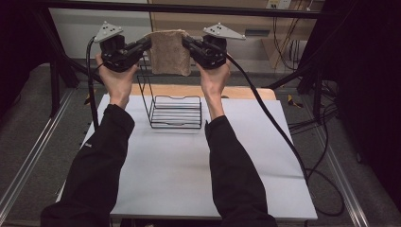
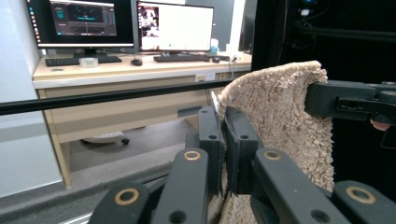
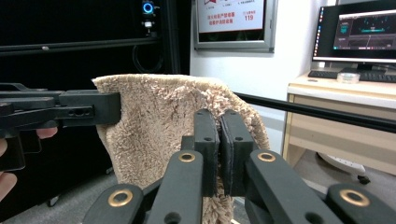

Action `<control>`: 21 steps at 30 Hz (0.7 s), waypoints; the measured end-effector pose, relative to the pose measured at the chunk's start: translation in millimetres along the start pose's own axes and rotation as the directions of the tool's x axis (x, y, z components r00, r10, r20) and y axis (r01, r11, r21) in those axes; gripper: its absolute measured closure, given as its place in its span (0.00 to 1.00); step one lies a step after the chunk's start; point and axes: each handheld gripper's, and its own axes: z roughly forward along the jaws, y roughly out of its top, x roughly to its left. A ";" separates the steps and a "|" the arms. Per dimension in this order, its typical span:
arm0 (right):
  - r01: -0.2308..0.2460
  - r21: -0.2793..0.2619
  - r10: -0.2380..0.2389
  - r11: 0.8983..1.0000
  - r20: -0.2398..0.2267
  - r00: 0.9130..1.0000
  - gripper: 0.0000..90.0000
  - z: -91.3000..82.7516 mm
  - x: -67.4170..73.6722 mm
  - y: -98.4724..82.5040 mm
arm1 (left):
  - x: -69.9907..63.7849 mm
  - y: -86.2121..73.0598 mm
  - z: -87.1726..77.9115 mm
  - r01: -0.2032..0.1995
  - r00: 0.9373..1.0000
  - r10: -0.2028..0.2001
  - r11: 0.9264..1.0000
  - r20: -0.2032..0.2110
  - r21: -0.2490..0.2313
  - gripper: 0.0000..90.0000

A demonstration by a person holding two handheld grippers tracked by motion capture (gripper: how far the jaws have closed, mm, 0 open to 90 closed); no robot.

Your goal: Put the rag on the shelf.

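Observation:
A beige fluffy towel (image 1: 169,51) hangs in the air above the far part of the table, stretched between both grippers. My left gripper (image 1: 145,45) is shut on its upper left corner and my right gripper (image 1: 187,41) is shut on its upper right corner. In the left gripper view the towel (image 2: 280,112) drapes past the shut jaws of the left gripper (image 2: 223,122), with the other gripper pinching the far corner. In the right gripper view the towel (image 3: 163,116) hangs behind the right gripper (image 3: 219,122), whose jaws are shut on its edge.
A black wire rack (image 1: 175,111) stands on the white table (image 1: 189,175) below the towel, near the table's far edge. A black frame bar (image 1: 189,8) crosses overhead behind the grippers. A desk with monitors (image 2: 93,23) stands beyond the table.

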 end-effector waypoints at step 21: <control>0.009 0.069 -0.010 0.998 0.024 1.000 0.96 15.7 -15.1 -19.2 | 6.5 -23.0 18.9 0.006 1.000 -0.006 0.999 -0.004 0.051 0.95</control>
